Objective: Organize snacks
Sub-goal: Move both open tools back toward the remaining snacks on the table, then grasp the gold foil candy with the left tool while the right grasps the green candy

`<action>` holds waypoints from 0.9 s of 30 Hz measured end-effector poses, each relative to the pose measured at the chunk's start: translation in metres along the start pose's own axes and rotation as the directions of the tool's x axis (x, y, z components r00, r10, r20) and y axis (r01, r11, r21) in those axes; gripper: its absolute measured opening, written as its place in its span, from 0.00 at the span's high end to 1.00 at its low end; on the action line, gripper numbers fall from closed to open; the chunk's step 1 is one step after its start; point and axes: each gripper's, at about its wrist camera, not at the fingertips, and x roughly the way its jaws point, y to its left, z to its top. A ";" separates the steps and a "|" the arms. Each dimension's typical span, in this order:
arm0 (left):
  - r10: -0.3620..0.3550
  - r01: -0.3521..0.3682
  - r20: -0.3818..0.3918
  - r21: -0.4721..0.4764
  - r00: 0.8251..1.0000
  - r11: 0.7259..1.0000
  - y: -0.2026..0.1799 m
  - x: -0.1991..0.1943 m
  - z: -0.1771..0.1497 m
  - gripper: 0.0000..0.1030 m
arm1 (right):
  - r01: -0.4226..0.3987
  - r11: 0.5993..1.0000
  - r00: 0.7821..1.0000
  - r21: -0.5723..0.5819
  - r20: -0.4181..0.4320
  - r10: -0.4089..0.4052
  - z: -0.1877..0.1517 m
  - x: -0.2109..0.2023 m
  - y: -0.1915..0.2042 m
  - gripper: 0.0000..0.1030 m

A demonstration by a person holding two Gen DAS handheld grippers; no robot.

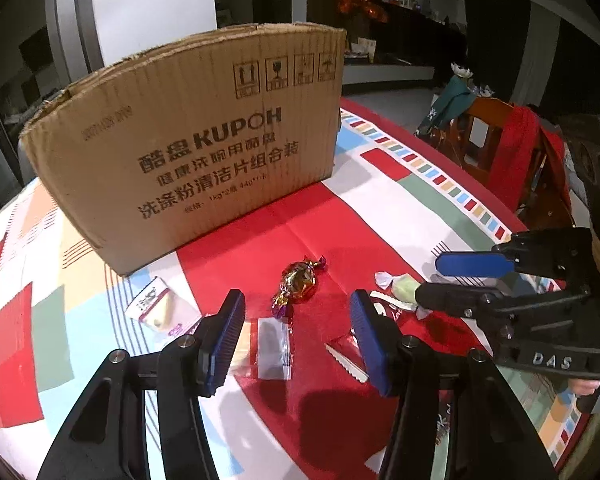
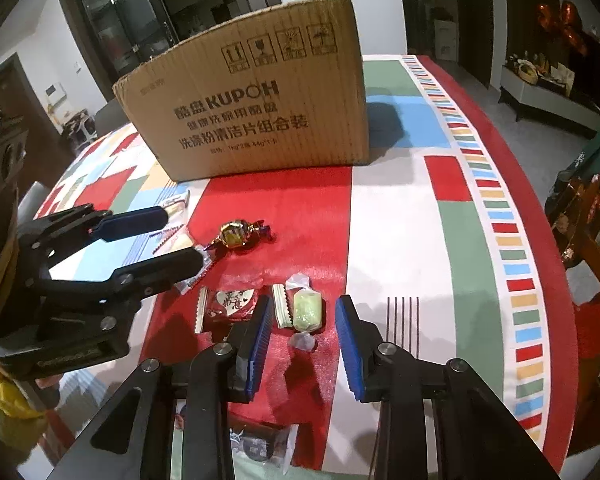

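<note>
Snacks lie loose on the patchwork tablecloth (image 2: pixel 396 240) before a tall KUPOH cardboard box (image 2: pixel 256 108): a gold foil candy (image 1: pixel 298 278) with purple twisted ends, a pale green candy (image 2: pixel 308 310), a red heart-printed packet (image 2: pixel 230 304). The left gripper (image 1: pixel 296 332) and right gripper (image 2: pixel 302 338) hover spread, grasping nothing.

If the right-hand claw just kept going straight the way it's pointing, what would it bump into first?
Most likely the pale green wrapped candy: it lies just ahead of the open right gripper, between its finger lines. The cardboard box stands well beyond. Depth is hard to judge.
</note>
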 end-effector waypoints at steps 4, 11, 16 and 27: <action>-0.013 0.013 -0.018 -0.011 1.000 1.000 0.002 0.011 0.004 0.54 | -0.003 1.000 1.000 0.002 -0.016 0.003 0.000 0.006 -0.002 0.72; -0.009 0.009 -0.050 -0.016 0.999 1.000 0.001 0.032 0.011 0.60 | -0.004 1.000 0.999 0.005 -0.037 0.004 0.001 0.016 -0.005 0.73; -0.001 -0.001 -0.063 -0.029 0.998 1.000 0.001 0.043 0.014 0.68 | 0.011 1.000 0.999 -0.013 -0.040 -0.012 0.001 0.021 -0.003 0.77; 0.017 -0.019 -0.057 -0.030 0.998 0.999 -0.002 0.049 0.015 0.77 | 0.003 1.000 0.999 -0.009 -0.035 -0.004 0.003 0.022 -0.001 0.81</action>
